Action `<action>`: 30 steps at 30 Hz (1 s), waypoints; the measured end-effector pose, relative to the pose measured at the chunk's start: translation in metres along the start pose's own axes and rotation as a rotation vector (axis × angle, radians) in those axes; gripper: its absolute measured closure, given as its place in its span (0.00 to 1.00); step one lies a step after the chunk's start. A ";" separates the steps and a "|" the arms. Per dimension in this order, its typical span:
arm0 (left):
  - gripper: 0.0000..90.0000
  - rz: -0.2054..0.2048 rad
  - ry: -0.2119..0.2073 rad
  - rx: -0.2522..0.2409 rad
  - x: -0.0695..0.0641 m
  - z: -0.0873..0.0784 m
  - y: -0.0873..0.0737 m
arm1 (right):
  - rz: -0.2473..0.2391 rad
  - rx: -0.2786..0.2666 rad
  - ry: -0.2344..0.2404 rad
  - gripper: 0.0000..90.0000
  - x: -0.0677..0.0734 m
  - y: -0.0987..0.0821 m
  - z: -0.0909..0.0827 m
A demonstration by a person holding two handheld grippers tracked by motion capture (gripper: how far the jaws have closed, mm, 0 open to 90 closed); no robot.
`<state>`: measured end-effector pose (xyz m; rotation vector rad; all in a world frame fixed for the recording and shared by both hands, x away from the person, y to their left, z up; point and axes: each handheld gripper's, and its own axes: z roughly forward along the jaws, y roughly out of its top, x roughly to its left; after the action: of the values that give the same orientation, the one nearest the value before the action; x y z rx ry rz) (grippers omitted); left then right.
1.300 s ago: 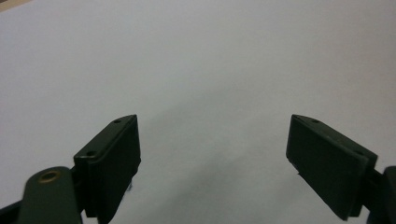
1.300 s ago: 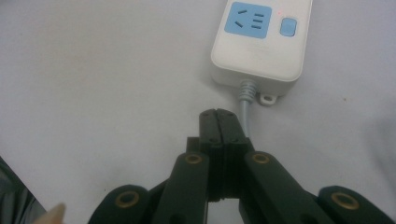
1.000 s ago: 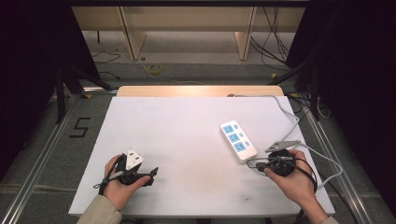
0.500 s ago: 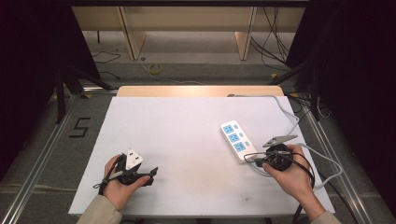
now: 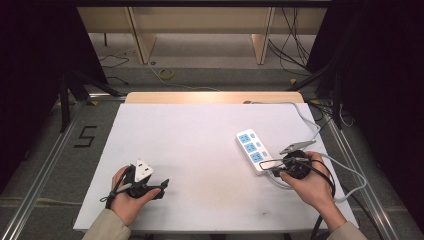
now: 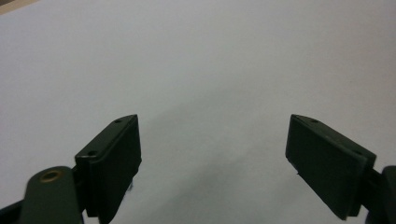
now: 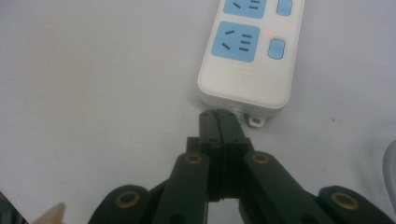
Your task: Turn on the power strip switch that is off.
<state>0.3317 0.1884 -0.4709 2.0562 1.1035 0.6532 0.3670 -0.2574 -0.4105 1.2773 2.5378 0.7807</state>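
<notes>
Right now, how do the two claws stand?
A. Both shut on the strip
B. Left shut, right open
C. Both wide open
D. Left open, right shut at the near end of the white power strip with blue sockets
D: the left claw gapes over bare table; the right claw is closed by the white power strip with blue sockets.

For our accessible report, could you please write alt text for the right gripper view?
The shut right claw rests its tips against the near end of a white power strip with blue sockets, where the cord leaves it, on a white table.
</notes>
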 end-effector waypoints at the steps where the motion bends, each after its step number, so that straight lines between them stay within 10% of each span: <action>1: 0.20 0.000 0.000 0.000 0.000 0.000 0.000 | 0.000 0.003 0.001 1.00 0.000 0.001 0.000; 30: 0.20 0.002 0.003 -0.003 0.000 0.000 0.000 | 0.017 0.015 -0.015 1.00 -0.008 0.017 0.002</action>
<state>0.3317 0.1882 -0.4704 2.0547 1.1013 0.6589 0.3846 -0.2543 -0.4037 1.3067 2.5287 0.7538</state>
